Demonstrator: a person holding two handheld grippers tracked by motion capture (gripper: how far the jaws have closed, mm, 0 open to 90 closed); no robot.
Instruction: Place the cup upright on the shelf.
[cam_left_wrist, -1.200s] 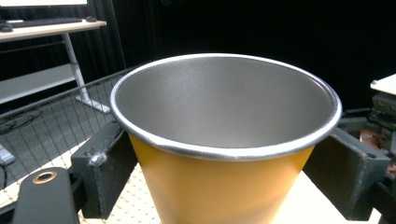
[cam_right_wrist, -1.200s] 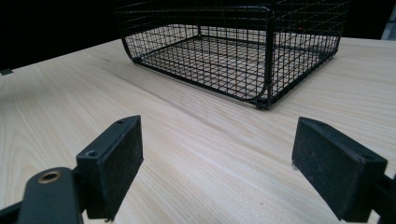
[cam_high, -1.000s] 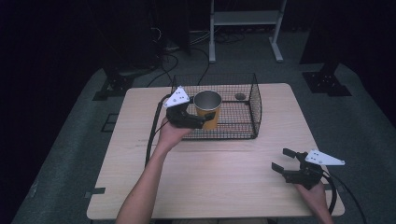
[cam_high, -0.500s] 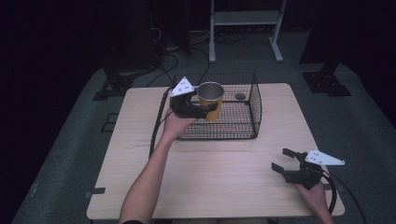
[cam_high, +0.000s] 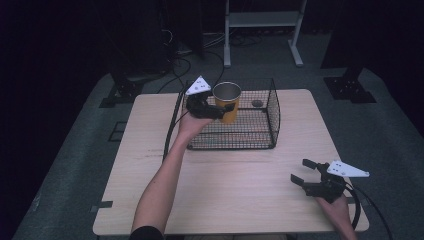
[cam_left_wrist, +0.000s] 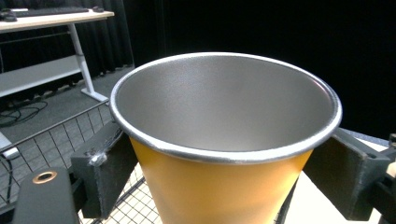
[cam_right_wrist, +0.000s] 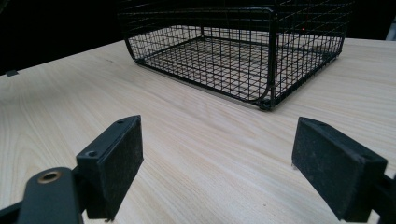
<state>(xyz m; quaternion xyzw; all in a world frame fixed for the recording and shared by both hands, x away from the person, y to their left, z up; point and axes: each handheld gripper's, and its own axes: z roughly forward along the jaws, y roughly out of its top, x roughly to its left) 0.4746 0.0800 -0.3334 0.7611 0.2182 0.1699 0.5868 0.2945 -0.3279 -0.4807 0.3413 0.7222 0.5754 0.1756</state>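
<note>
In the high view, the left gripper sits in the upper middle of the frame, at the left end of a black wire basket. Its jaws are clamped on the sides of an orange cup with a bare metal inside, which stands upright with its mouth up, raised to about the basket's top edge and seen over the basket's left part. A small dark round thing lies on the basket floor to the right of the cup. The basket rests on the far half of a pale wooden table. The right gripper is at the lower right of the frame, low over the table near its front edge, well apart from the basket; its jaws are spread wide with nothing between them.

In the left gripper view, the cup takes up the middle of the frame, its silver rim tilted toward the camera, with one black jaw pressed against each flank. Basket wire shows at the lower left.

In the right gripper view, the two jaws stand far apart at the bottom corners, holding nothing, with bare table between them. The basket sits in the upper half of the frame, a corner nearest the camera.
</note>
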